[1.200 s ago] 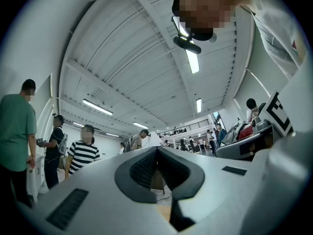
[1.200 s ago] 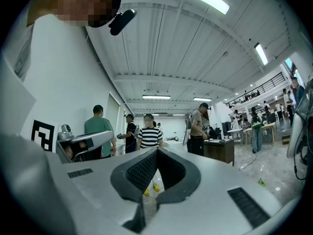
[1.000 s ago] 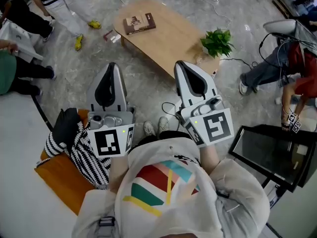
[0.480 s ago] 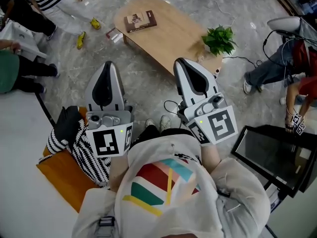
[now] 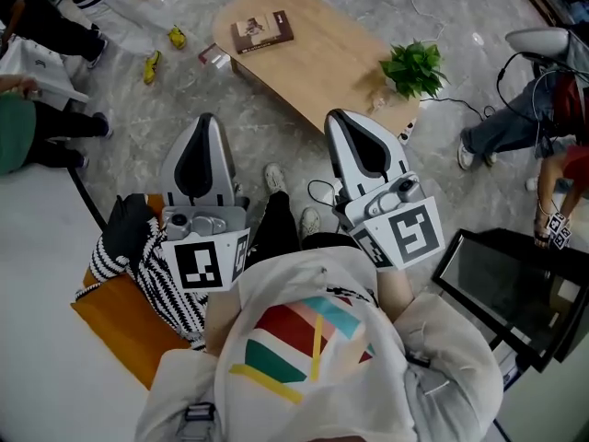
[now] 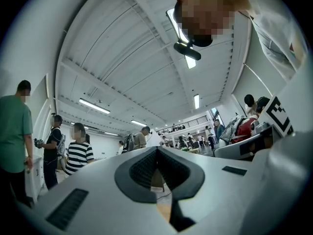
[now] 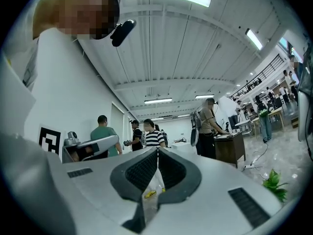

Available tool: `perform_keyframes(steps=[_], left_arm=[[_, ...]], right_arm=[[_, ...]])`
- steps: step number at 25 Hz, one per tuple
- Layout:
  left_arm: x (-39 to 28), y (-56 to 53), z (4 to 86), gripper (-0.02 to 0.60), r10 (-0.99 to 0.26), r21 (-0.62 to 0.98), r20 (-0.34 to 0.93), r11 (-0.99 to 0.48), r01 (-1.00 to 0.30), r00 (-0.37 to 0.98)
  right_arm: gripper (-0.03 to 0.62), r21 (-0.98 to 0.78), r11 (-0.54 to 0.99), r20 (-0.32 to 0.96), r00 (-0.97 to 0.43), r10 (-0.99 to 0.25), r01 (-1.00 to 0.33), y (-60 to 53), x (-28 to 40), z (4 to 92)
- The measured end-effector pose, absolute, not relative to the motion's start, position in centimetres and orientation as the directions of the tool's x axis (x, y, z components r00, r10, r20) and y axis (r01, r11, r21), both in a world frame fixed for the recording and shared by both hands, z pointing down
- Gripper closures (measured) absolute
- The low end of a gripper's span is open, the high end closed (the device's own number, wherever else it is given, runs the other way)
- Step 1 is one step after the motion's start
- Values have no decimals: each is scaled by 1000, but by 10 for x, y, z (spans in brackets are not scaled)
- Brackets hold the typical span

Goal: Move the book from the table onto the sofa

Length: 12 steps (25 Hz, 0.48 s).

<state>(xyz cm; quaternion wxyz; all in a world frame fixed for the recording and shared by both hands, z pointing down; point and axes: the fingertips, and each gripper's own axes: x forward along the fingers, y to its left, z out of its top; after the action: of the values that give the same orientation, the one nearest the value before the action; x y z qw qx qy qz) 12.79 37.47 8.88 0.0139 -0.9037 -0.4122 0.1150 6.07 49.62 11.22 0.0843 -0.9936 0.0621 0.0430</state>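
Observation:
A brown book (image 5: pixel 262 31) lies flat near the far left end of a low wooden table (image 5: pixel 317 67), seen in the head view. My left gripper (image 5: pixel 204 125) and right gripper (image 5: pixel 338 123) are held side by side in front of my chest, well short of the table, both pointing toward it. The jaws of each meet at the tips with nothing between them. Both gripper views look up over the jaws (image 6: pixel 157 149) (image 7: pixel 157 152) at the hall ceiling and do not show the book.
A potted green plant (image 5: pixel 413 67) stands at the table's right end. Beside my left hip lies an orange cushion (image 5: pixel 124 316) with a striped cloth and black bag. People stand at the upper left and sit at the right. A dark screen (image 5: pixel 502 288) stands at lower right. Cables cross the floor.
The table and book have slid up in the head view, and my leg and shoe have swung forward between the grippers. Both grippers stay shut and side by side.

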Motion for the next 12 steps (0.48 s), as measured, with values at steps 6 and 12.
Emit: perform_keyframes(steps=[6,12], left_arm=[[186,381,112,574,733,-82,-198,-674,734,651],[267,384,118,574,718,-48,-193,-688,725,669]], right_arm=[[580,-157,-982,-49,993,-103,-109,509,110,131],[581,-148,-983,-38,993,-108,-112,516,191,127]])
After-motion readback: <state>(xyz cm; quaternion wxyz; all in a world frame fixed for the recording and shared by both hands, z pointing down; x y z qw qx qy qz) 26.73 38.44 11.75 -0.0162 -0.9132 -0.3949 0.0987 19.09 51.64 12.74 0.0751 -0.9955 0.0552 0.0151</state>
